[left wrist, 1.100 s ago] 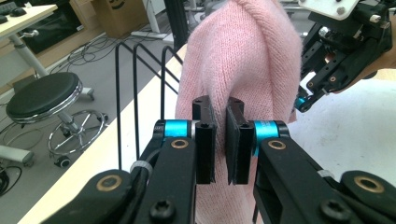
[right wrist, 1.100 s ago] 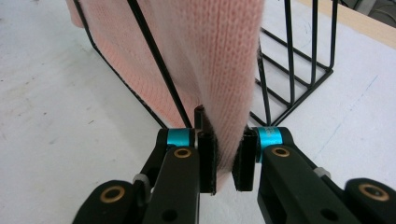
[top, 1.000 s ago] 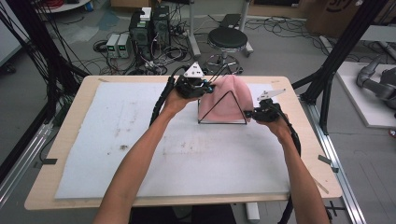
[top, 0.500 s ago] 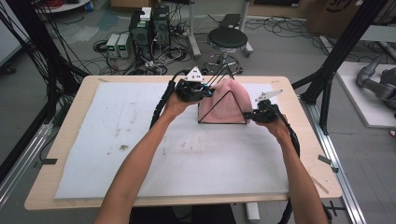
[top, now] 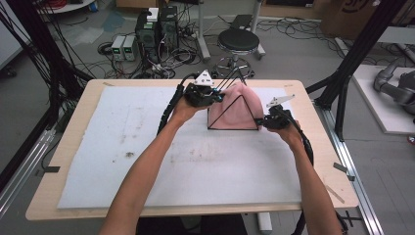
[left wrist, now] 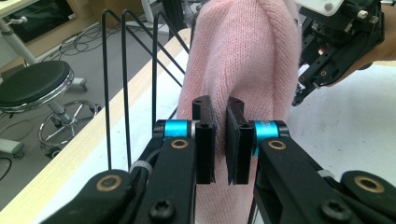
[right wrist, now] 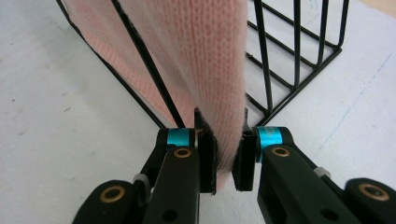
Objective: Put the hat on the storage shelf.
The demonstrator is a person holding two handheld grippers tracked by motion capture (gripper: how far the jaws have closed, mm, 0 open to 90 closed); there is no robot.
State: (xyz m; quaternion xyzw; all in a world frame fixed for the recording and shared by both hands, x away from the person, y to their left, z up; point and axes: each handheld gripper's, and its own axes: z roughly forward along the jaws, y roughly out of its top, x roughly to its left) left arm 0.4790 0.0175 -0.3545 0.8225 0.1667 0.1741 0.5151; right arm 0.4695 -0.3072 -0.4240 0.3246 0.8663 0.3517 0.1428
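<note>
Pink knit hat [top: 234, 108] sits draped over the black wire rack [top: 230, 78], upper centre of the high view, on the white-padded desk [top: 147, 161]. My right gripper [right wrist: 223, 154] pinches its lower edge. My left gripper [left wrist: 217, 140], jaws narrowly parted, touches the knit, no grip confirmed. Judgement: hat mostly seated; final adjustment and release remain.

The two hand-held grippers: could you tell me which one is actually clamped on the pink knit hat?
The right hand-held gripper: its jaws pinch the pink knit hat's edge. The left hand-held gripper has an empty gap.
</note>
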